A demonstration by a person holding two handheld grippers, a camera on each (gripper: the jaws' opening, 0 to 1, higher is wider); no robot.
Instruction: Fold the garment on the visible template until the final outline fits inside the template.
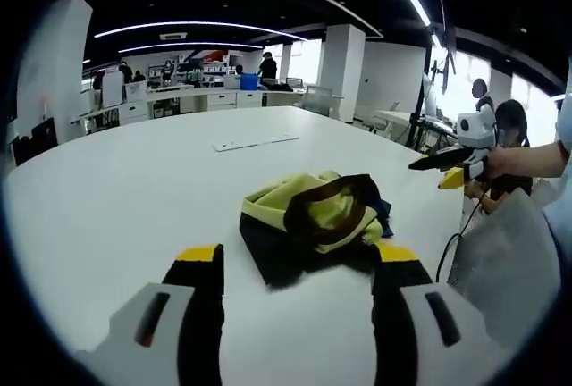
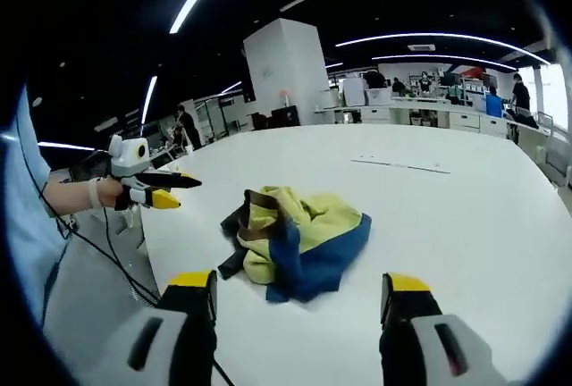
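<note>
A crumpled garment (image 1: 313, 216) in yellow, navy and dark brown lies bunched on the white table (image 1: 134, 172). In the left gripper view, my left gripper (image 1: 298, 254) is open just short of it, jaws wide on either side of its near edge and holding nothing. My right gripper (image 1: 451, 167) hovers off the table's right edge in a hand. In the right gripper view, the garment (image 2: 299, 234) lies ahead of my open right gripper (image 2: 299, 281), and the left gripper (image 2: 165, 189) floats at the left. A thin flat pale strip (image 1: 255, 142) lies farther back on the table.
The table's rounded edge (image 2: 170, 252) runs close to the garment on the person's side, where a cable (image 2: 107, 252) hangs. A light blue sleeve (image 2: 27, 225) is at the left. Desks, chairs, a white column (image 1: 344, 69) and people stand far behind.
</note>
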